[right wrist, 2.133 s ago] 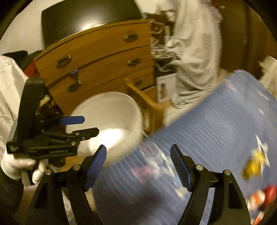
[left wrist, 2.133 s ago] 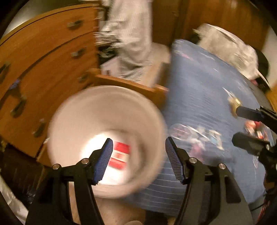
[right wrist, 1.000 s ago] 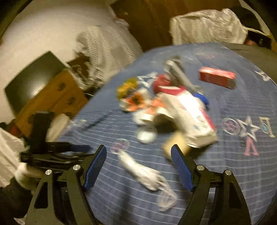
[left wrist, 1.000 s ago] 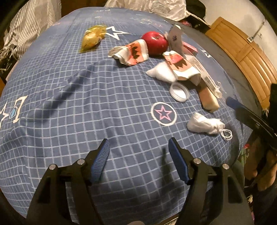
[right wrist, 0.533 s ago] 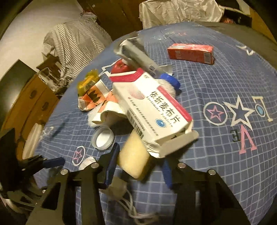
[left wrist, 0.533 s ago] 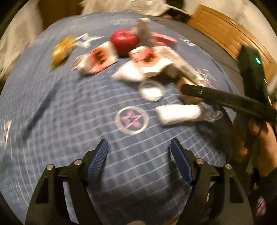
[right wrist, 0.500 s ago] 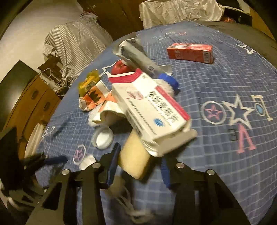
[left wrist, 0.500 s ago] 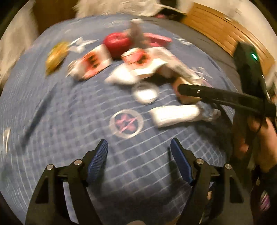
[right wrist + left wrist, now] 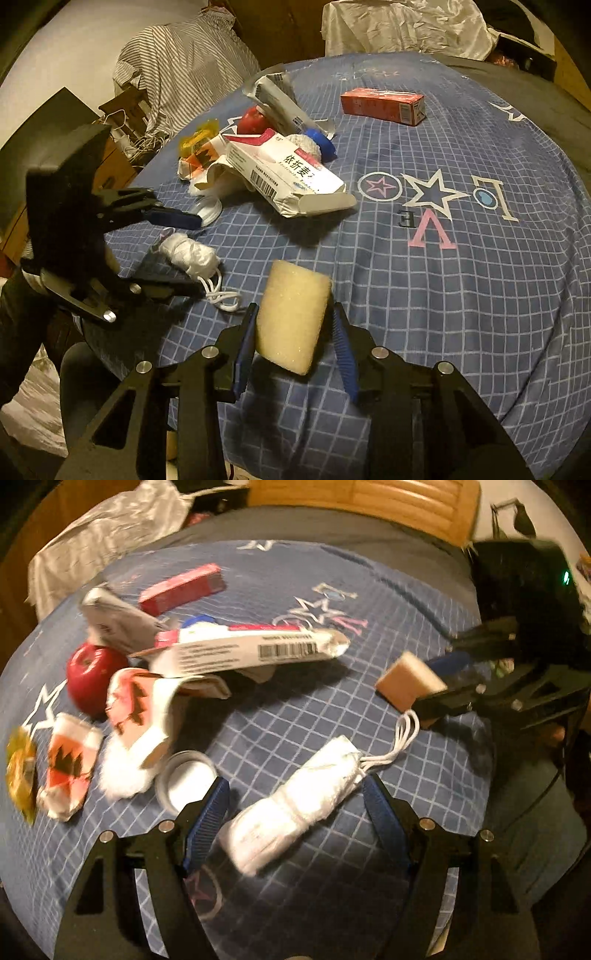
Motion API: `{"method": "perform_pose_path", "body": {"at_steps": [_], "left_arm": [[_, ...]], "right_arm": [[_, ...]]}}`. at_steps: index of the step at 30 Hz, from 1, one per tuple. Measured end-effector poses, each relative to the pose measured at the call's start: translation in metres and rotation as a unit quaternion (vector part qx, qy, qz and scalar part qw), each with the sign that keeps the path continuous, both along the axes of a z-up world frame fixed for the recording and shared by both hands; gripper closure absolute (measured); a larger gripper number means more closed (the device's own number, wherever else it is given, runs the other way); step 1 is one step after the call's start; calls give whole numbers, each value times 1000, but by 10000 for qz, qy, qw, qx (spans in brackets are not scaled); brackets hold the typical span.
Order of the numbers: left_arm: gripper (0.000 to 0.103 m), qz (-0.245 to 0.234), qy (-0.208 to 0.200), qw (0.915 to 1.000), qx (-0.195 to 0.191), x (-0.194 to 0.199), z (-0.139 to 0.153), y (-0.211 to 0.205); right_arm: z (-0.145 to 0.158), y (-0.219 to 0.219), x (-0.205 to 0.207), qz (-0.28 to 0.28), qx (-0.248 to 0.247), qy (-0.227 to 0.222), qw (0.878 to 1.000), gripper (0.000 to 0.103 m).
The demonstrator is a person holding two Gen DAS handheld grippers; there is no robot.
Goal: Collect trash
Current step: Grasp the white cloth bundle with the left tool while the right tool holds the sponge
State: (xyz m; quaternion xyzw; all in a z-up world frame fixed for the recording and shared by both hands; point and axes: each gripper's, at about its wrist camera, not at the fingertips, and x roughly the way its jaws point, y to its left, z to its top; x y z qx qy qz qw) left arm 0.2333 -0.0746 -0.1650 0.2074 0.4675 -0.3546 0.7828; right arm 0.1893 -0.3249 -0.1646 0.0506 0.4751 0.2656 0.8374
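Trash lies on a blue checked bedspread (image 9: 461, 280). My right gripper (image 9: 295, 332) is shut on a yellow foam sponge (image 9: 293, 317) and holds it just above the cloth; it also shows in the left wrist view (image 9: 408, 683). My left gripper (image 9: 295, 812) is open, its jaws on either side of a rolled white face mask (image 9: 295, 805) with ear loops, which also shows in the right wrist view (image 9: 190, 254). A white medicine box (image 9: 288, 173), a plastic lid (image 9: 186, 779) and crumpled wrappers (image 9: 136, 709) lie beyond.
A red apple (image 9: 92, 675), a yellow wrapper (image 9: 20, 771), a red carton (image 9: 382, 105), a silver packet (image 9: 280, 99) and a blue cap (image 9: 321, 140) lie on the bed. A wooden headboard (image 9: 369, 502) and a white plastic bag (image 9: 103, 535) are behind it.
My right gripper has closed on the sponge and pulled it away from the medicine box. My left gripper has moved forward over the white face mask, which now lies between its open jaws.
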Motion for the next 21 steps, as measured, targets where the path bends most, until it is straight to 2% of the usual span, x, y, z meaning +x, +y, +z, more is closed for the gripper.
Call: {"method": "perform_pose_path", "body": {"at_steps": [3, 5, 10, 13, 18, 20, 21], "left_arm": [[35, -73, 54, 10000, -31, 2, -4, -3], [44, -71, 64, 9999, -63, 1, -4, -4], [49, -68, -45, 10000, 34, -14, -6, -4], [49, 113, -47, 9999, 6, -24, -4, 5], [53, 700, -177, 9970, -268, -48, -2, 24], [60, 1002, -282, 9938, -398, -56, 0, 31], [66, 1147, -303, 9919, -463, -57, 1, 35]], "right_arm": [[0, 5, 1, -17, -60, -36, 10000, 62], [-1, 9, 2, -38, -183, -77, 9998, 62], [-3, 14, 4, -85, -327, -141, 9993, 62], [-4, 15, 2, -125, -379, -196, 9990, 62], [-3, 20, -5, -278, -507, -473, 9972, 65], [-2, 21, -11, -385, -540, -633, 9958, 66], [0, 22, -13, -434, -551, -706, 9950, 67]]}}
